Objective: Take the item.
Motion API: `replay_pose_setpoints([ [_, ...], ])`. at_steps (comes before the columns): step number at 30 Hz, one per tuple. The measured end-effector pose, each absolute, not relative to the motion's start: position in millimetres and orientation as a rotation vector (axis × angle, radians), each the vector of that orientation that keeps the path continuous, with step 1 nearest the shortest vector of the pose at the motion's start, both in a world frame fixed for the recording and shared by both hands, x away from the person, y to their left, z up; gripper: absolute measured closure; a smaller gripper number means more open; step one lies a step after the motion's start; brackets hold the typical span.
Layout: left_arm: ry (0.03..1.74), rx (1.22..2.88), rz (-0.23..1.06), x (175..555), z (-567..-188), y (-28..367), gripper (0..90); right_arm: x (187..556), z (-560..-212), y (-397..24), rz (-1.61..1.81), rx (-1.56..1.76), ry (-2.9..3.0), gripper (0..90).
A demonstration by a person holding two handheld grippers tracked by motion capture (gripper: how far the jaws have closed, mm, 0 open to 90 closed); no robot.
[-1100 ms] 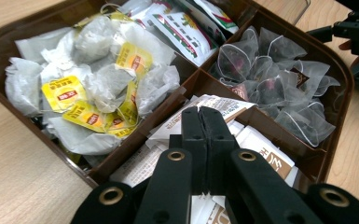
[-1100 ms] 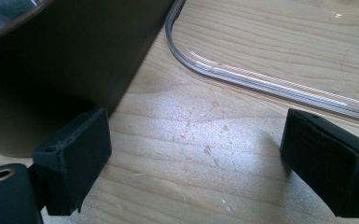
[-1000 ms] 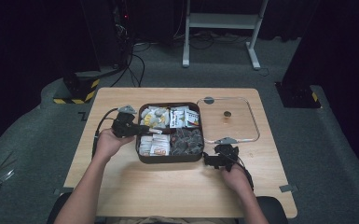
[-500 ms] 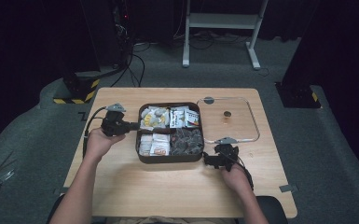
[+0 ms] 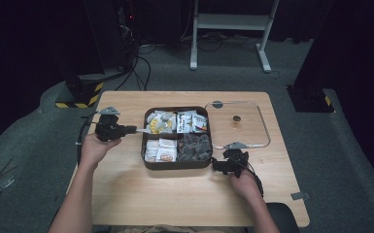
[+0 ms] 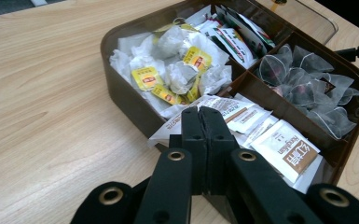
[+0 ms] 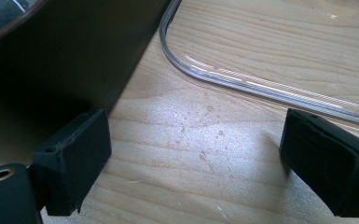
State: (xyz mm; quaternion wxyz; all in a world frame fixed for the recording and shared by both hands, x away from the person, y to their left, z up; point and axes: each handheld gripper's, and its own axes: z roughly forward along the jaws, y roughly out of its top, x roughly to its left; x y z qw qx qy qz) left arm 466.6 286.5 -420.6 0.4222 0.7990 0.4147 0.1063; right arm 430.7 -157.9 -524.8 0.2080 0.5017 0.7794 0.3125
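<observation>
A brown four-part box (image 5: 175,166) of tea bags sits mid-table. My left gripper (image 5: 137,130) is at its left wall with the jaws pointing right. In the left gripper view, my left gripper (image 6: 203,112) is shut on the edge of a white tea sachet (image 6: 224,106), which sticks out over the box wall (image 6: 126,88). My right gripper (image 5: 225,162) rests on the table at the box's near right corner. The right gripper (image 7: 196,168) stands open on bare wood, with the box wall (image 7: 51,60) to its left.
A clear lid (image 5: 264,138) with a small round knob (image 5: 236,118) lies flat to the right of the box; its rim (image 7: 261,88) runs just beyond the right jaws. White bags with yellow tags (image 6: 177,70), printed sachets (image 6: 238,39) and mesh pyramid bags (image 6: 307,88) fill the other compartments.
My left gripper has drawn back to the left, away from the box's left wall, jaws still pointing at the box. The right gripper and the box have stayed put.
</observation>
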Motion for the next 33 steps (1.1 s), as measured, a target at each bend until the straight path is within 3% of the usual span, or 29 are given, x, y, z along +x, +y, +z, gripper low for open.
replay_pose_setpoints([
  [13, 1.127, 1.978, 0.27, 474.7, -436.3, 311.4, 89.6, 430.3, -524.8, -157.7, 0.869, 1.4, 2.166, 8.7],
  [33, 1.211, 2.012, 0.249, 483.2, -469.4, 313.3, 89.5, 430.2, -524.8, -157.7, 0.868, 1.4, 2.166, 8.7],
])
